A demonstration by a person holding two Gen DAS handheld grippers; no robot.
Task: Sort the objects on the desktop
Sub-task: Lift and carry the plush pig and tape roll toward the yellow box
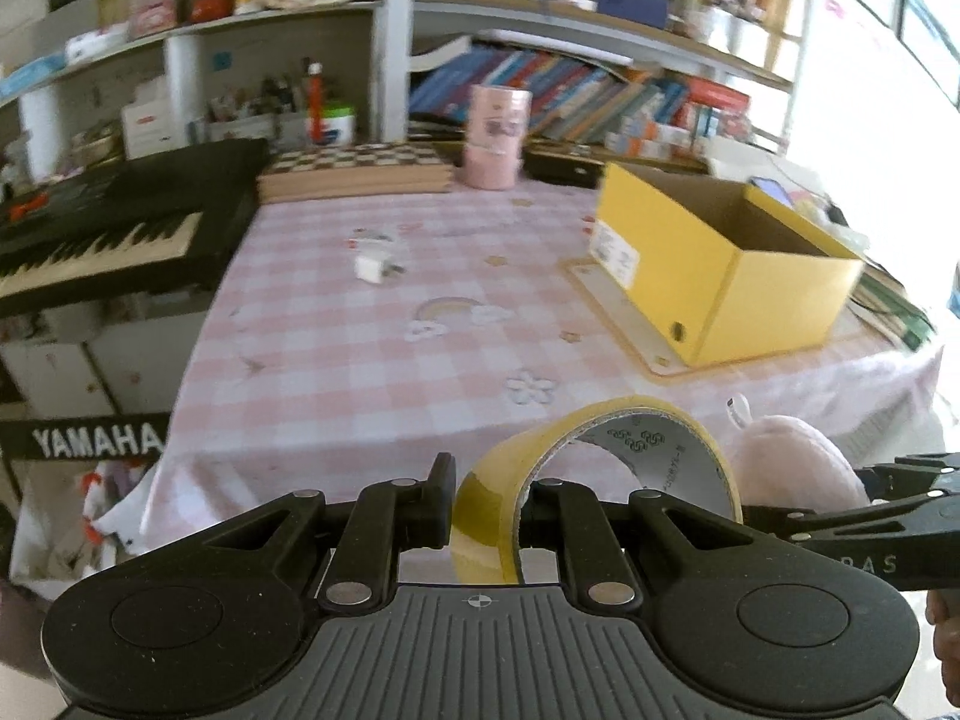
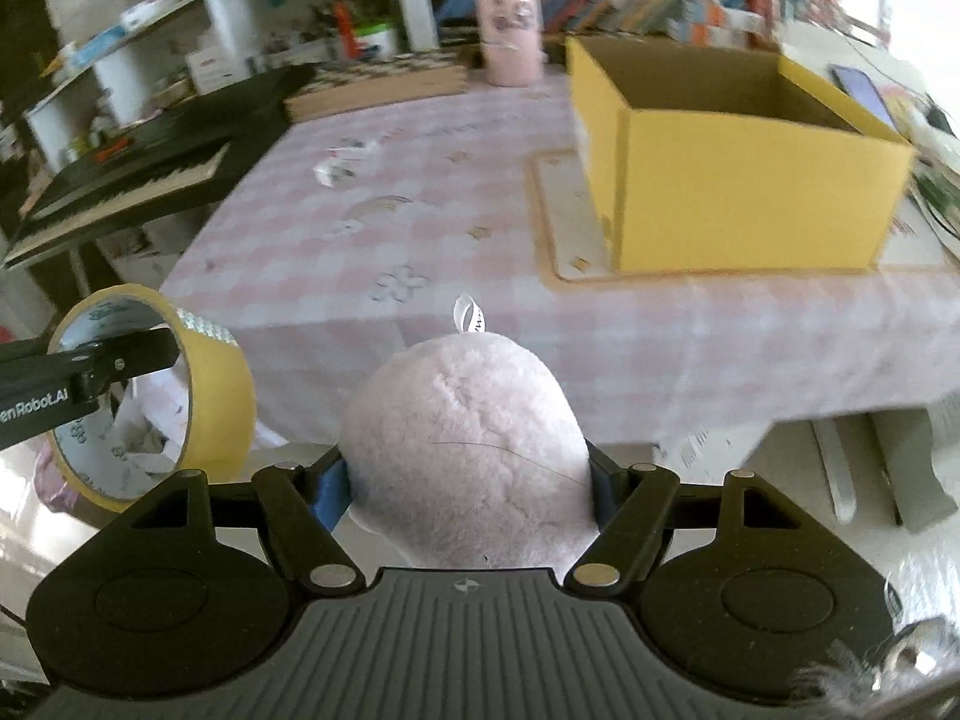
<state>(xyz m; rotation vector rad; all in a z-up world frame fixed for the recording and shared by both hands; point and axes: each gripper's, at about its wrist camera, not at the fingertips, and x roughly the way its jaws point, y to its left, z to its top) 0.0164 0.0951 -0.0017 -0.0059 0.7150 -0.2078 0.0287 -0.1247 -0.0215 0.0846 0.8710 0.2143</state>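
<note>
Left gripper (image 1: 487, 501) was clamped on the wall of a yellow tape roll (image 1: 591, 468), one finger outside and one inside the ring, jaws nearly closed with only the tape band between them. Roll stood on edge, held in the air just off the near edge of the table (image 1: 372, 324). Right gripper (image 2: 468, 480) was closed around a pink plush toy (image 2: 465, 438), jaws set wide by the toy's bulk, blue pads (image 2: 331, 489) pressed into its sides; a white tag loop stuck up from its top. Toy also held off the near table edge, just beside the tape roll. Open yellow box (image 2: 738, 180) sat on a flat board on the table's right side, well apart from both grippers. Small white plug adapter (image 1: 375, 267) lay on the pink checked cloth towards the far left.
</note>
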